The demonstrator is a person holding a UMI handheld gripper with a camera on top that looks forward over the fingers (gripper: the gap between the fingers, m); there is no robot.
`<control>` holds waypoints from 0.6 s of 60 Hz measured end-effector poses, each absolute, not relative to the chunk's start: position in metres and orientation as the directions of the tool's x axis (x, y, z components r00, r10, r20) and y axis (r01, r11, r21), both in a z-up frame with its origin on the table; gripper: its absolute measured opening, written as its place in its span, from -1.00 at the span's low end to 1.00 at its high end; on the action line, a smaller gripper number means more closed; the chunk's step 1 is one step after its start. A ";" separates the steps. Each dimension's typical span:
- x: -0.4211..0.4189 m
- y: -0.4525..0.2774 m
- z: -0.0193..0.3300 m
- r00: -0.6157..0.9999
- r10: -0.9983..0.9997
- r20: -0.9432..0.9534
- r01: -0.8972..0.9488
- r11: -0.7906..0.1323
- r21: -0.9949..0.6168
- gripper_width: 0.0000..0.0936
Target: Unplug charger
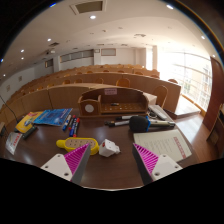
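The claw [110,160] is hovering wide open and gripping nothing over the dark tabletop [115,172], lining up on the small white charger [108,147] sitting just ahead between its fingers, beside a yellow object [76,144].

A large lecture hall fills the frame. Curved rows of wooden benches [95,75] cross the middle. Bright windows [185,65] stand at the right, ceiling lights [92,16] glow at the top, and a dark wooden desk [110,168] spans the bottom.
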State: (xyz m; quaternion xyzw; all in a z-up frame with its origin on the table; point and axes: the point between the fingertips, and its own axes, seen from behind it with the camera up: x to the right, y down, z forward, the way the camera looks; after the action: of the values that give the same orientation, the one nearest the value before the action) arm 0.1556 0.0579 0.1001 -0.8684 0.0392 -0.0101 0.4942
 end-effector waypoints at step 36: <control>0.090 -0.200 0.187 0.989 -0.139 0.054 -0.016 -0.455 -0.890 0.82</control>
State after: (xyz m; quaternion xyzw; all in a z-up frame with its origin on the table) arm 0.0905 -0.2000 0.1871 -0.8508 0.0454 -0.0592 0.5201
